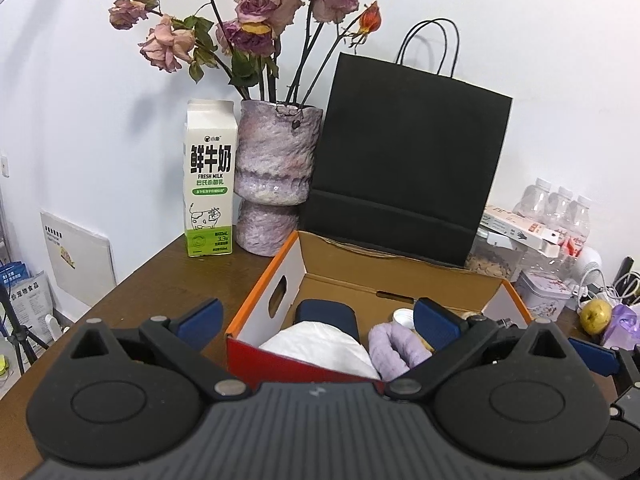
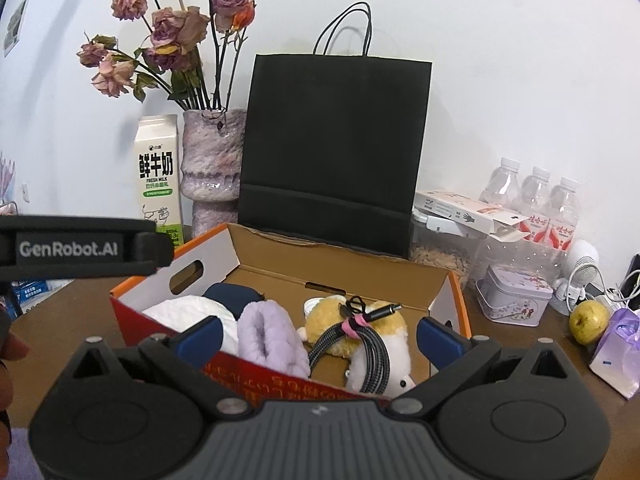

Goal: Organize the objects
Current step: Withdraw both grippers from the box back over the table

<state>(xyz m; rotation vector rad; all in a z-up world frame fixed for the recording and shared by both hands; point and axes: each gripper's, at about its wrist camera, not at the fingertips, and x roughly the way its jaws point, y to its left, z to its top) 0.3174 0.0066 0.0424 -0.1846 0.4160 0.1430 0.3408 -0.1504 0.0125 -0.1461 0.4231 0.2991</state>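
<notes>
Both my left hand-held gripper (image 1: 316, 320) and right hand-held gripper (image 2: 318, 334) gape wide, empty. The braided cable (image 2: 362, 340) lies in the box (image 2: 132, 304) mid-worktop; light, floppy, I'd pinch its pink tie.

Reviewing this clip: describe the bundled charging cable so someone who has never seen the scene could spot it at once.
Find the tall black paper bag against the wall; in front of it sits an open cardboard box with orange edges. Inside, at the right, a yellow and white plush toy lies beside a lilac fuzzy slipper. The cable lies across the plush: grey braided, coiled, cinched with a pink tie.
</notes>
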